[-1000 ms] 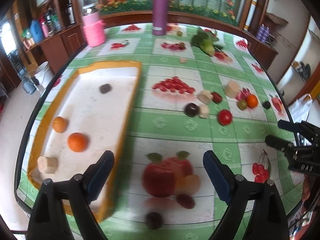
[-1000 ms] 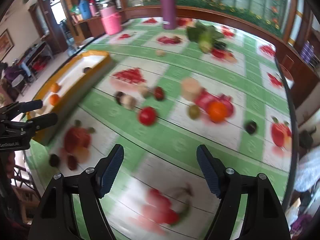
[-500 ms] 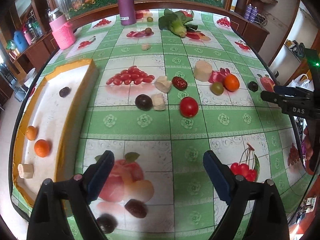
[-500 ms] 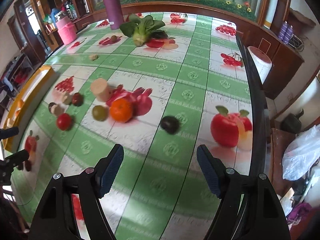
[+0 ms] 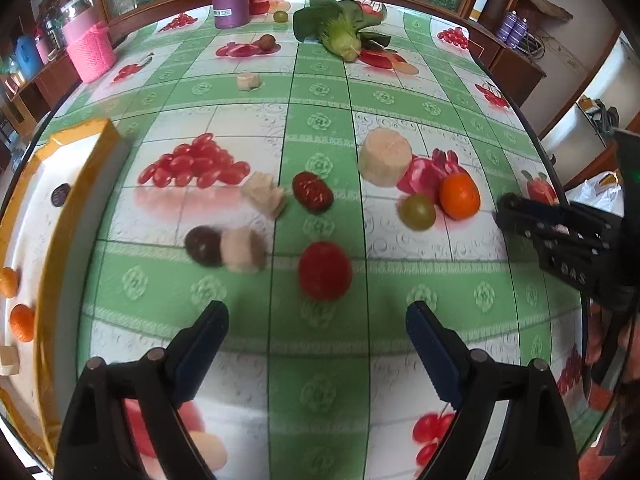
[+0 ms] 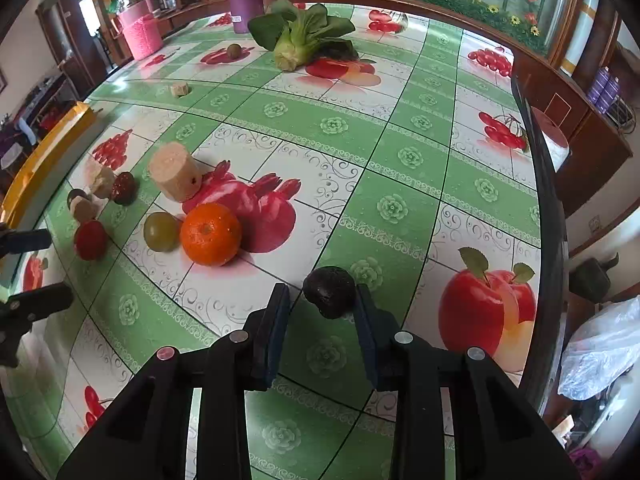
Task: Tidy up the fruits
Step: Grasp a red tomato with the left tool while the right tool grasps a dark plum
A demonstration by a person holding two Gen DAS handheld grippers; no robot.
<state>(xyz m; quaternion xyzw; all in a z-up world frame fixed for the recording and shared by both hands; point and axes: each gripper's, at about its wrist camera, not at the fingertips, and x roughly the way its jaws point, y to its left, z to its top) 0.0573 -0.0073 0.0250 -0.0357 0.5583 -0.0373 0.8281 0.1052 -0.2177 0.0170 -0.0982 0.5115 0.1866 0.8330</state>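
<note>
Plum (image 6: 329,291), dark and matte-skinned, sits on the counter (image 6: 400,152) between the right claw (image 6: 322,305) pads; the right pad looks to touch it, the left stands just off, so the claw is not clenched yet. Positioned so, it seems set to pinch the round fruit. The left claw (image 5: 316,330) hangs released over a glossy red tomato (image 5: 325,271). Yellow-rimmed tray (image 5: 64,240), well apart at left, holds smooth oranges.
</note>
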